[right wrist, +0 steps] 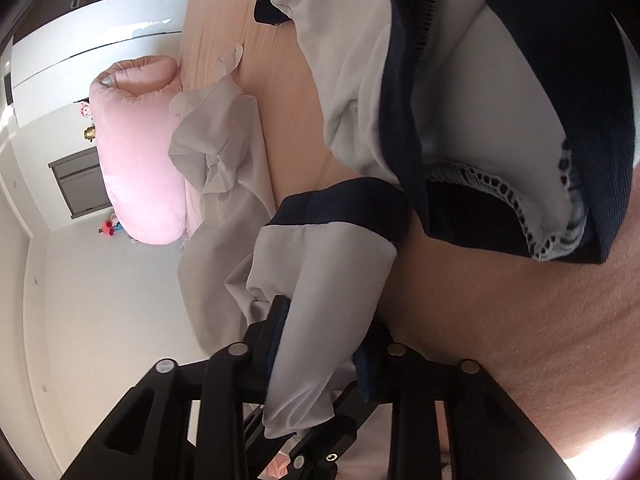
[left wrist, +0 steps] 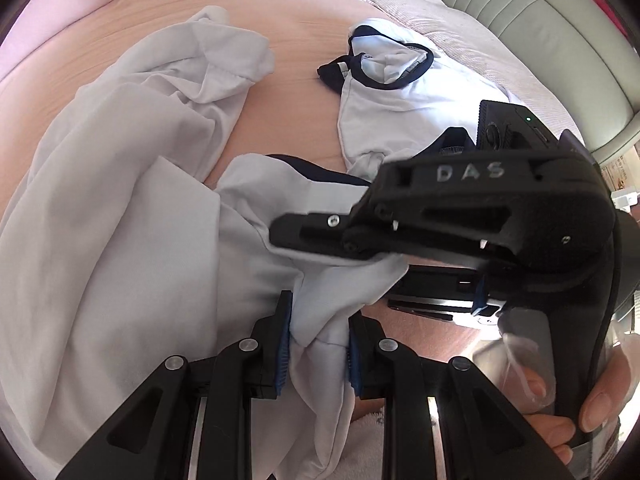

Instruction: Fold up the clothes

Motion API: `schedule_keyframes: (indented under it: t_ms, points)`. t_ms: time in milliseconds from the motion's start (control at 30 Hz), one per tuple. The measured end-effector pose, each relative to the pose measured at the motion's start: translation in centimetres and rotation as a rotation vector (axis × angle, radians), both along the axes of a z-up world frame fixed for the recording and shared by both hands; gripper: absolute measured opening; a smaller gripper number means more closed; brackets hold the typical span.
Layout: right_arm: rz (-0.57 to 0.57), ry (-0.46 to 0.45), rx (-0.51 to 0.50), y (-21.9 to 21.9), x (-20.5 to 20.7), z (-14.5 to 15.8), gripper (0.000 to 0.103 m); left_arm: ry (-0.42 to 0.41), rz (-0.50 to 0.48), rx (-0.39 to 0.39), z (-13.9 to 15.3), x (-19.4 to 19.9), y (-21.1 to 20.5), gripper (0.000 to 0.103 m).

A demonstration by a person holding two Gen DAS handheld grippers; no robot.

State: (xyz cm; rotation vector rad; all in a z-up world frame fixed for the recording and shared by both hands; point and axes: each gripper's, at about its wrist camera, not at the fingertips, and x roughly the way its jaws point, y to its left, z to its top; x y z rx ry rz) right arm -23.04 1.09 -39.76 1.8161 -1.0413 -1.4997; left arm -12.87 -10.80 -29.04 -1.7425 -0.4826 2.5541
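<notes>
Garment: white shirt with navy trim (left wrist: 280, 216), bunched at the centre of the left wrist view, on a peach bedsheet (left wrist: 300, 24).
Left gripper (left wrist: 316, 344): at 6 o'clock, jaws narrow, blue pads pinching a fold of the white cloth.
Right gripper (left wrist: 288, 236): reaches in from 3 o'clock, jaws nearly closed on the same shirt's cloth near its navy-edged sleeve (right wrist: 336, 208); its own view shows cloth draped between the pads.
Handling: judged light, limp and thin; it sags and wrinkles, so it needs two well-separated holds along a hem or shoulder seam. The ribbed navy band looks the firmest place to pinch.
Textures: smooth matte weave, stitched overlock edge inside the trim.
Other cloth: pale grey garment (left wrist: 120, 200) heaped at 9 o'clock; second white-and-navy piece (left wrist: 396, 92) at 1 o'clock.
Beyond: pink bolster (right wrist: 136, 152).
</notes>
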Motion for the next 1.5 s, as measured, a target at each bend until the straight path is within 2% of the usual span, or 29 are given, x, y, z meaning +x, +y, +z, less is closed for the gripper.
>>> schedule_keyframes:
  t_ms: [100,333,500,633,767,1067,1200,1367,1500]
  points:
    - [-0.001,0.043,-0.002,-0.1,0.2,0.1,0.004,0.012,-0.006,0.015,0.0,0.2,0.2,0.021]
    - [0.014,0.218,-0.032,-0.4,0.1,3.3,0.004,0.067,-0.008,0.058,1.5,0.1,0.8,0.018]
    - [0.031,0.308,-0.043,-0.1,-1.1,6.4,0.004,0.106,-0.006,0.132,2.5,-2.9,0.8,0.018]
    - [0.053,0.364,-0.012,0.1,-2.1,8.7,0.004,0.140,-0.007,0.166,4.3,-2.8,1.3,0.017]
    - [0.063,0.417,0.019,0.6,-2.5,10.6,0.003,0.163,-0.012,0.187,4.6,-4.4,2.1,0.015]
    - [0.002,0.448,0.051,4.7,-3.1,12.0,0.003,0.179,-0.066,0.228,5.2,-6.4,5.1,0.015]
    - [0.005,0.431,0.082,6.5,-2.2,10.8,0.003,0.128,-0.114,0.216,4.2,-7.1,6.6,0.015]
    - [-0.003,0.371,0.105,8.0,-2.1,8.5,0.003,0.062,-0.076,0.269,2.3,-7.3,6.4,0.018]
    - [0.008,0.418,0.193,8.0,-1.8,9.1,0.003,0.060,-0.041,0.312,2.1,-7.0,5.6,0.018]
